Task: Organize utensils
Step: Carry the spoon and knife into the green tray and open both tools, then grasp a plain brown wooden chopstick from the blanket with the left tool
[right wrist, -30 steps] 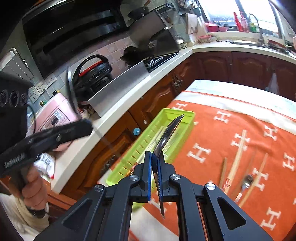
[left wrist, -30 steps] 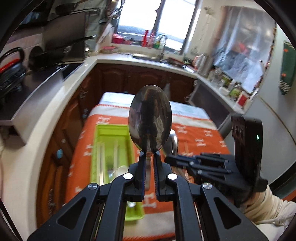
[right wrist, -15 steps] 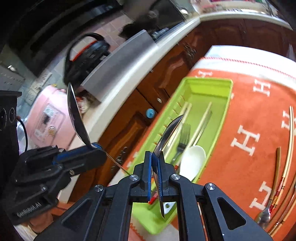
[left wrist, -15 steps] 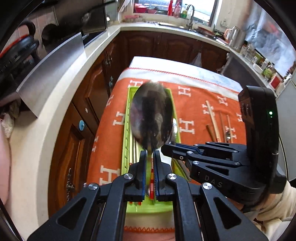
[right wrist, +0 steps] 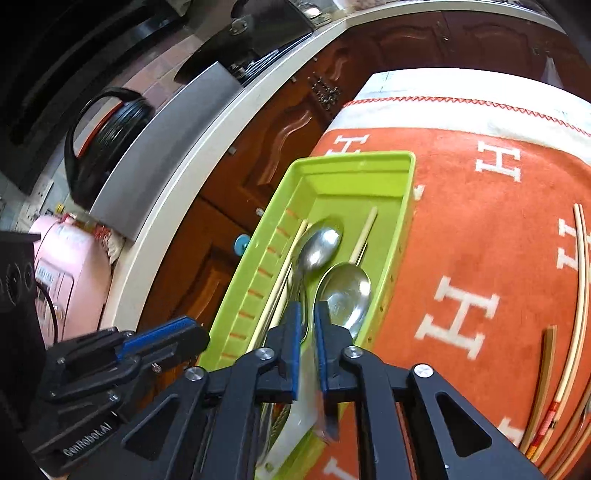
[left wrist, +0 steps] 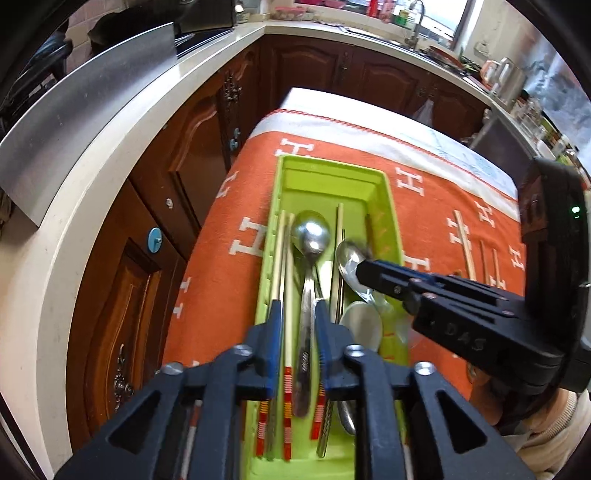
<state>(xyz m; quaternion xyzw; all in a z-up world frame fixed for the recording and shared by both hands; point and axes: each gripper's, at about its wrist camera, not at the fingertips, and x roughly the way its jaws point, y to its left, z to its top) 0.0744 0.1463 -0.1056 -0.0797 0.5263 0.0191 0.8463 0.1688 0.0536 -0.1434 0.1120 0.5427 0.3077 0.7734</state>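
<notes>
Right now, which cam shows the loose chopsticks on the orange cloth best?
Right wrist: the loose chopsticks run long and unblocked down the orange cloth. Left wrist shows only short stretches beyond the right tongs.

Daylight from window (left wrist: 439,22), spoons glare, heavy fisheye bending, dark corners, slight motion blur

Green tray's (left wrist: 388,206) far end bare; near end crowded with spoons (left wrist: 311,236), chopsticks (left wrist: 283,258); orange cloth (right wrist: 480,229) rightward mostly open.
</notes>
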